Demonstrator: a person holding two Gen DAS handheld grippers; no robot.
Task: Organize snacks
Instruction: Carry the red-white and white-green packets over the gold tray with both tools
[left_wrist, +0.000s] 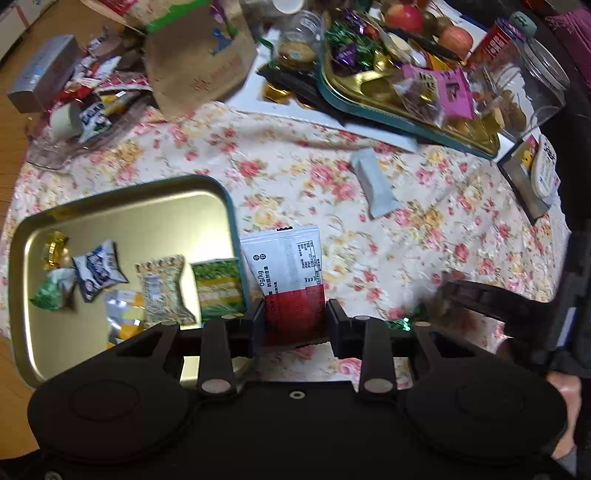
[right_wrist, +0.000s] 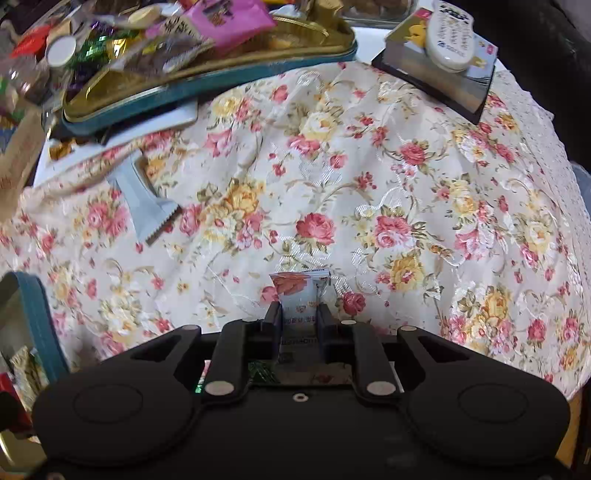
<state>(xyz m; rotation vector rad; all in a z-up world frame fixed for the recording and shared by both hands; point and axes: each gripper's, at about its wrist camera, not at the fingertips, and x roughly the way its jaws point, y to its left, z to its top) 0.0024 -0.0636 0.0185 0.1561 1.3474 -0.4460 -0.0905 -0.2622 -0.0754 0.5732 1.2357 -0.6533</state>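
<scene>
Left wrist view showed the left gripper (left_wrist: 294, 314) clamped on a light, crinkly red-and-white packet (left_wrist: 286, 266) by its lower end, at 3 o'clock beside the gold tray (left_wrist: 122, 192).

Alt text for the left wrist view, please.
The left tool grips a white-and-red snack packet above a floral tablecloth, beside a gold tray holding several wrapped snacks. A silver bar wrapper lies loose beyond, with a cluttered tray farther back.
</scene>
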